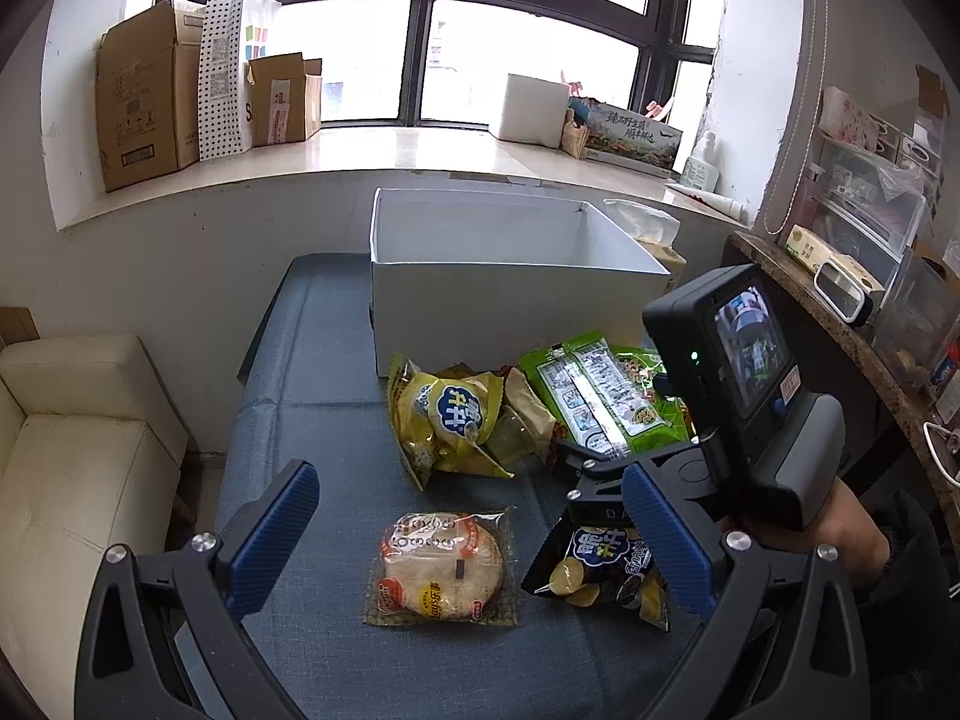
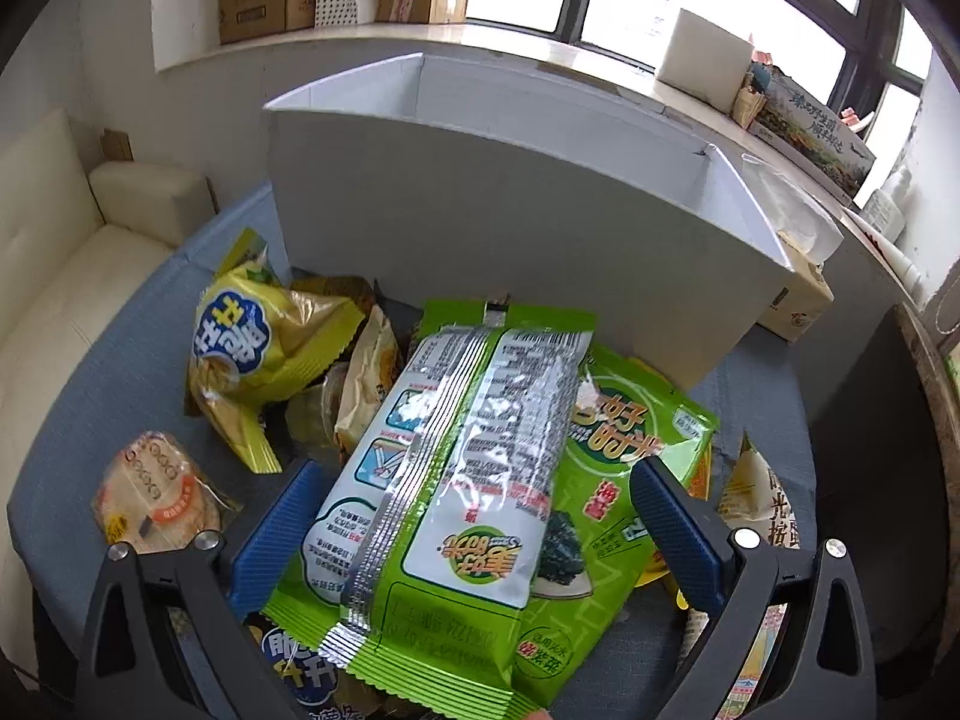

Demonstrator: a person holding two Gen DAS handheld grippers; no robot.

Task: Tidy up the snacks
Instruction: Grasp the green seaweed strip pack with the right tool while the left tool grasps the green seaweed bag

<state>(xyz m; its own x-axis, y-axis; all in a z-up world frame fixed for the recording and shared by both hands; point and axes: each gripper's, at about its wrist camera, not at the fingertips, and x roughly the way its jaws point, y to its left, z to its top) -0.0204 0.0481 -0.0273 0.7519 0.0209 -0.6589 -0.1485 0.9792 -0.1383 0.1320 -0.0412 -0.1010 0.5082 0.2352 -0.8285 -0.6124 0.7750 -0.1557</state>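
Observation:
Snack packs lie on a blue-grey tabletop [image 1: 312,408] in front of an open white box [image 1: 510,294]. My left gripper [image 1: 474,540] hangs open above a round cracker pack [image 1: 441,564] and a dark chip bag [image 1: 600,564]. A yellow chip bag [image 1: 444,414] lies nearer the box. My right gripper [image 2: 474,516] is open, its blue fingers [image 2: 276,528] on either side of a green seaweed pack [image 2: 456,468] that lies face down on a second green pack [image 2: 630,450]. The white box [image 2: 480,210] stands just behind them.
A cream sofa [image 1: 78,450] borders the table's left side. Cardboard boxes [image 1: 150,96] and a white box [image 1: 531,108] sit on the window sill. A cluttered shelf [image 1: 840,276] stands to the right. A person's hand [image 1: 840,534] holds the right gripper's camera unit [image 1: 744,360].

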